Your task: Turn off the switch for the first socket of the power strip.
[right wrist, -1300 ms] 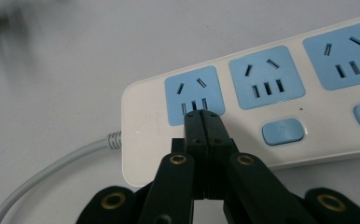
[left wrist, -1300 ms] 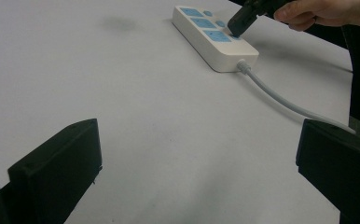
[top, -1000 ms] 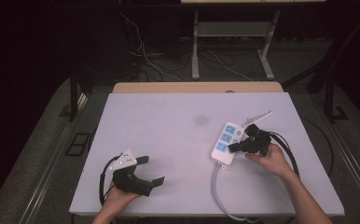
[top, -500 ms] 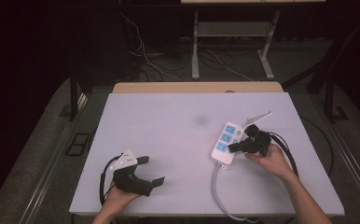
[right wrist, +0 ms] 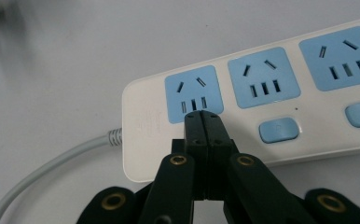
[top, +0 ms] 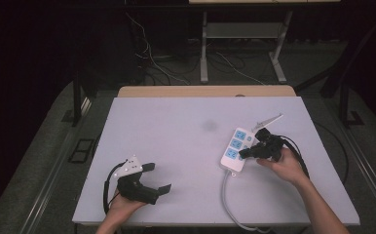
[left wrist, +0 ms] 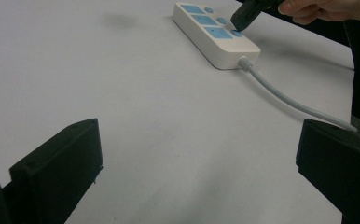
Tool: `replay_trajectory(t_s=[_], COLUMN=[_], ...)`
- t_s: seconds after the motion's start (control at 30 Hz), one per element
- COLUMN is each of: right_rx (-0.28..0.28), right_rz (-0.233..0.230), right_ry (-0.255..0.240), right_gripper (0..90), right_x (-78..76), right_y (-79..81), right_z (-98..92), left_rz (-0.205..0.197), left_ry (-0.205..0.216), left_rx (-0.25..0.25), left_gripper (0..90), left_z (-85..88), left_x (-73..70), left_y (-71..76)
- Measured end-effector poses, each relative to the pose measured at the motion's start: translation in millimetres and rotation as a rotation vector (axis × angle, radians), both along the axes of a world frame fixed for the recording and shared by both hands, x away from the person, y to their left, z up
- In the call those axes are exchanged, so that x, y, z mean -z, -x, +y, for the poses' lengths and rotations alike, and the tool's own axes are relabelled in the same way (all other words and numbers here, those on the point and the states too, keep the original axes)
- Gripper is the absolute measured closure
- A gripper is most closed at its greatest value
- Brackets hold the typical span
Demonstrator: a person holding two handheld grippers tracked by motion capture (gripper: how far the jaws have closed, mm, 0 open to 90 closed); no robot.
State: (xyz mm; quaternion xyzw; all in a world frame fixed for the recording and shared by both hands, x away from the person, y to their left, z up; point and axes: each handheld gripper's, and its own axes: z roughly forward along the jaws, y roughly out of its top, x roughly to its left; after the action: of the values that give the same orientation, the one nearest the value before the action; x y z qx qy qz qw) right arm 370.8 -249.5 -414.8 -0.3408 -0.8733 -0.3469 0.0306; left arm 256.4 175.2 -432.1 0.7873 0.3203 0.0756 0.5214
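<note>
Here we are holding the right gripper (right wrist: 201, 122) with its jaws pressed together and empty, the tips resting on the white power strip (top: 236, 148), just beside its blue switch (right wrist: 279, 130). The strip is lying on the right part of the table (top: 176, 136). The left gripper (top: 149, 181) is resting well apart, jaws spread wide.

A lab or test room is suggested rather than a home. A plain white table (top: 176, 146) is set on dark grey carpet (top: 45, 161), lit from above while the surroundings are left in near darkness. Loose cables (top: 152, 58) are seen trailing across the floor behind it, beside the metal legs of another desk (top: 204, 53). A wooden board (top: 205, 91) is seen at the table's far edge.
</note>
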Motion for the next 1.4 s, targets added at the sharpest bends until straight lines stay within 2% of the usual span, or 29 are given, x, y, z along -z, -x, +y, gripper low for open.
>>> replay_trajectory(t_s=[0.33, 1.03, 1.17, 1.27, 1.3, 1.33, 1.4], right_rx=[0.021, 0.11, 0.158, 0.197, 0.197, 0.229, 0.259], right_rz=[-0.016, -0.055, -0.06, -0.07, -0.07, -0.082, -0.089], right_ry=[-0.044, -0.118, -0.13, -0.14, -0.14, -0.14, -0.142], right_gripper=[90.0, 89.5, 78.6, 66.4, 66.4, 54.7, 43.4], right_x=[-10.0, -34.3, -39.0, -42.4, -42.4, -44.8, -46.8], right_y=[1.4, 12.4, 16.6, 20.1, 20.1, 23.1, 26.1], right_z=[-9.1, -38.3, -43.5, -47.6, -47.6, -50.5, -51.8], left_rz=[0.002, -0.001, -0.002, -0.003, -0.005, -0.007, -0.008], left_ry=[-0.002, -0.003, 0.003, 0.004, 0.005, 0.005, 0.008], left_rx=[-0.001, 0.0, 0.002, 0.004, 0.004, 0.004, 0.003], left_gripper=[0.0, 0.0, 0.0, 0.0, 0.0, 0.0, 0.0], left_z=[0.2, 0.7, -0.3, -0.2, -0.2, 0.1, 0.2], left_x=[0.4, -0.1, -0.7, -1.1, -1.2, -1.5, -1.7], left_y=[-0.1, 0.8, 1.9, 2.2, 2.3, 2.6, 2.8])
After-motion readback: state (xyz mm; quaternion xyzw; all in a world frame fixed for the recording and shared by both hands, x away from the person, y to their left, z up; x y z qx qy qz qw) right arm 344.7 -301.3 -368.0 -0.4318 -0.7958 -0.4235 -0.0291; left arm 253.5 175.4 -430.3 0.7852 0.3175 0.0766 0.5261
